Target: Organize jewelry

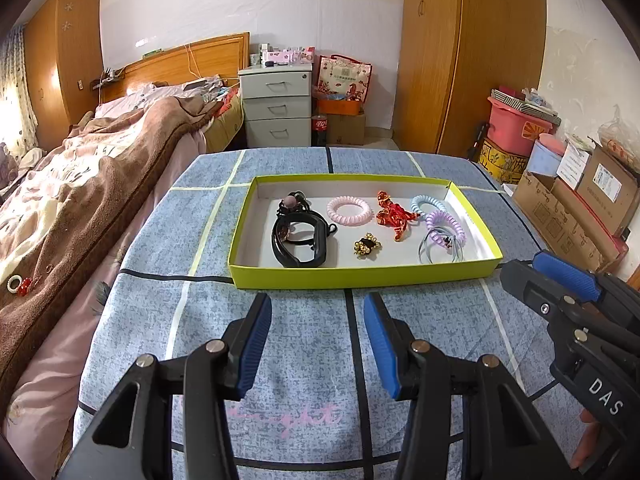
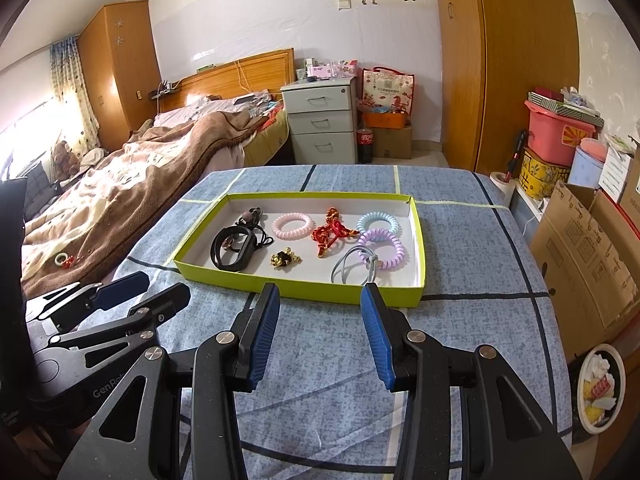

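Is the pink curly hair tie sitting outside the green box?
No, the pink spiral hair tie lies inside the shallow yellow-green cardboard box, beside the red knotted ornament.

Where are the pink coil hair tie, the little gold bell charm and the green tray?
pink coil hair tie (image 1: 349, 210), left wrist view, on its coiled ring.
gold bell charm (image 1: 367, 245), left wrist view, its middle.
green tray (image 2: 340, 290), right wrist view, its near wall.
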A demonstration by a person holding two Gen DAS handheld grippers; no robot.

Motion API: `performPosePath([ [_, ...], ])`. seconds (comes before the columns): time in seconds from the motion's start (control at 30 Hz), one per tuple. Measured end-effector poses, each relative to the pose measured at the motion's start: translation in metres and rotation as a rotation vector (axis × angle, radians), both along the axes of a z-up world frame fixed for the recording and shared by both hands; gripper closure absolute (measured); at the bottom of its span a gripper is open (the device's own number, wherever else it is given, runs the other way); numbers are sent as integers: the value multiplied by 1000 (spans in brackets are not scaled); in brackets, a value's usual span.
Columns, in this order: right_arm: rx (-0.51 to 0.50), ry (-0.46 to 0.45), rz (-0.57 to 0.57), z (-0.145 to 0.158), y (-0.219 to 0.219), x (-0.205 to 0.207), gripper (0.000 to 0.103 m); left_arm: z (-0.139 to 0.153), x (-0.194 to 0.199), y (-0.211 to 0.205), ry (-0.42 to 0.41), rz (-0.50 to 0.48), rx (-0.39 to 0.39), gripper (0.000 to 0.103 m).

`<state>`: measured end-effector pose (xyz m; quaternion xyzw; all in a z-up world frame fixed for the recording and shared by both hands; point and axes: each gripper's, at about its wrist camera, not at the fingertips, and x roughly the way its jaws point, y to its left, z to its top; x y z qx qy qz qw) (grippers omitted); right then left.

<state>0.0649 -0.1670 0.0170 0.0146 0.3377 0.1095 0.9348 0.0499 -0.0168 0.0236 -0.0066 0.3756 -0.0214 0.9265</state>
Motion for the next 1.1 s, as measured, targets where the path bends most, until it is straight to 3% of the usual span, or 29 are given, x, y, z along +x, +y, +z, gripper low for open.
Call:
performPosePath([
  [1.1, 1, 7, 0, -2, 4, -3, 60, -1, 0, 2, 1, 7, -16, 53],
])
